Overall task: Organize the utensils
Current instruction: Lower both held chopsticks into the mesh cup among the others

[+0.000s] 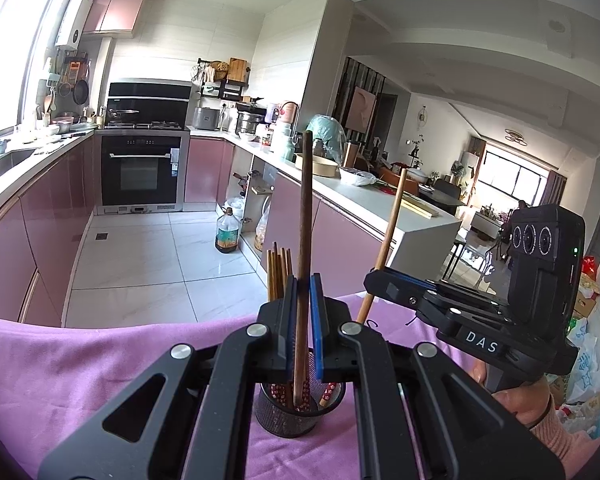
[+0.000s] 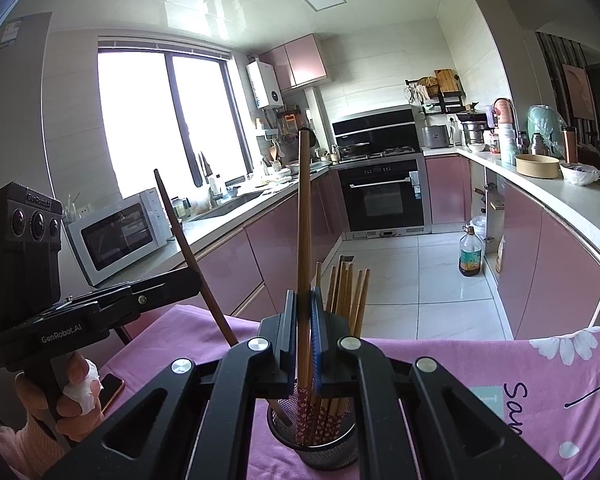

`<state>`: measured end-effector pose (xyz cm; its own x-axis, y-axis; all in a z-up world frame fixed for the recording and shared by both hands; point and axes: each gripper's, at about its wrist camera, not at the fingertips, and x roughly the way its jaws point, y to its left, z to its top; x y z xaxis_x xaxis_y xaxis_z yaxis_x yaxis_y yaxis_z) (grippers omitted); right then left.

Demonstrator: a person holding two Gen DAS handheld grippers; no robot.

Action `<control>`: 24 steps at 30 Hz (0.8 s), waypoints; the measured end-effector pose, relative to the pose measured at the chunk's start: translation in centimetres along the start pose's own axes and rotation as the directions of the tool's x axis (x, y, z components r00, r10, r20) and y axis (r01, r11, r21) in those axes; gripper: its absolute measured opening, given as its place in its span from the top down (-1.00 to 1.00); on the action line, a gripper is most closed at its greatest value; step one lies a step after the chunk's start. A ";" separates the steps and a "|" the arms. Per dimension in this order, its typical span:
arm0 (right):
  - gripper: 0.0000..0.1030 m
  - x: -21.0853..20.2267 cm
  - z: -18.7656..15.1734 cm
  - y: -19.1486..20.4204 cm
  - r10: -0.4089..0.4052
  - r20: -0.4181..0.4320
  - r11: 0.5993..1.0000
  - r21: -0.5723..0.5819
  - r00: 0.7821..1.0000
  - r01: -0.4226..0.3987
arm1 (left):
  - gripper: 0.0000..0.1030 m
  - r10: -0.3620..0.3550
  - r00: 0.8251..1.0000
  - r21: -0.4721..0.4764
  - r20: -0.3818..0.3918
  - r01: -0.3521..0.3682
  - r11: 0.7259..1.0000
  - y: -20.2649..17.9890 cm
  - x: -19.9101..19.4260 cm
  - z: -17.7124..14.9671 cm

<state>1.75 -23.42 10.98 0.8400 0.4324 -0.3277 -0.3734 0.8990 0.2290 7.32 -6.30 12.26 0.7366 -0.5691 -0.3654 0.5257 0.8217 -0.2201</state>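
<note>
Sunlit kitchen: pink cabinets [image 1: 47, 216], white floor tiles [image 1: 147, 256], black oven [image 2: 384, 196].

The mesh cup [image 2: 332, 446] hides the lower ends of the chopsticks [image 2: 350, 292].

— What is the counter covered with?

— A pink-purple cloth [image 1: 99, 364] lies over the whole top; its far edge hangs just in front of the tiled kitchen floor. On the right side the cloth carries white flower prints [image 2: 568, 344] and some dark lettering.

— And what stands on it?

— A black mesh cup [image 2: 320, 444], upright, near the front edge. It is full of wooden chopsticks [image 2: 348, 292], their patterned red ends down in the cup.

— Anything else lying on the cloth?

— A phone [image 2: 113, 390] with a copper-coloured rim, flat on the cloth at the left, well apart from the cup.
</note>
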 end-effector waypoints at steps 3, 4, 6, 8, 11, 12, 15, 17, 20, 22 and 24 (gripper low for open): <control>0.90 0.3 0.0 0.0 -0.004 -0.001 1.000 0.003 1.000 0.004 | 0.87 -0.001 1.000 -0.002 -0.005 0.001 1.000 0.3 0.0 0.4; 0.90 0.4 0.0 0.0 -0.005 -0.003 1.000 0.005 1.000 0.005 | 0.87 -0.002 1.000 -0.002 -0.007 0.002 1.000 0.3 0.0 0.4; 0.90 0.6 0.0 -0.1 -0.006 -0.005 1.000 0.008 1.000 0.006 | 0.87 -0.001 1.000 -0.003 -0.010 0.001 1.000 0.4 -0.1 0.3; 0.90 0.7 -0.1 -0.1 -0.007 -0.006 1.000 0.010 1.000 0.007 | 0.87 0.000 1.000 -0.003 -0.012 0.000 1.000 0.7 -0.2 0.5; 0.90 0.9 -0.1 -0.1 -0.008 -0.010 1.000 0.013 1.000 0.009 | 0.87 0.002 1.000 0.000 -0.017 -0.002 1.000 0.4 -0.2 0.3; 0.90 0.9 -0.1 -0.4 -0.009 -0.011 1.000 0.014 1.000 0.009 | 0.87 0.004 1.000 -0.001 -0.018 -0.004 1.000 0.4 -0.2 0.4; 0.90 1.1 -0.2 -0.6 -0.010 -0.014 1.000 0.017 1.000 0.010 | 0.87 0.005 1.000 -0.001 -0.020 -0.005 1.000 0.3 -0.2 0.3; 0.90 1.2 -0.2 -0.6 -0.014 -0.016 1.000 0.014 1.000 0.014 | 0.87 0.006 1.000 -0.001 -0.024 -0.006 1.000 0.2 -0.2 0.2; 0.90 1.4 -0.3 -0.6 -0.016 -0.019 1.000 0.013 1.000 0.017 | 0.87 0.007 1.000 -0.002 -0.029 -0.008 1.000 0.2 0.1 0.5; 0.90 1.5 -0.3 -0.6 -0.018 -0.021 1.000 0.013 1.000 0.018 | 0.87 0.006 1.000 -0.002 -0.031 -0.006 1.000 0.3 0.2 0.6; 0.90 1.6 -0.3 -0.6 -0.017 -0.023 1.000 0.012 1.000 0.017 | 0.87 0.008 1.000 0.000 -0.030 -0.008 1.000 0.3 0.1 0.7</control>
<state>3.18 -23.24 10.01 0.8369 0.4187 -0.3526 -0.3540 0.9053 0.2347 7.82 -6.17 12.79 0.7278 -0.5614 -0.3939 0.5197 0.8262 -0.2174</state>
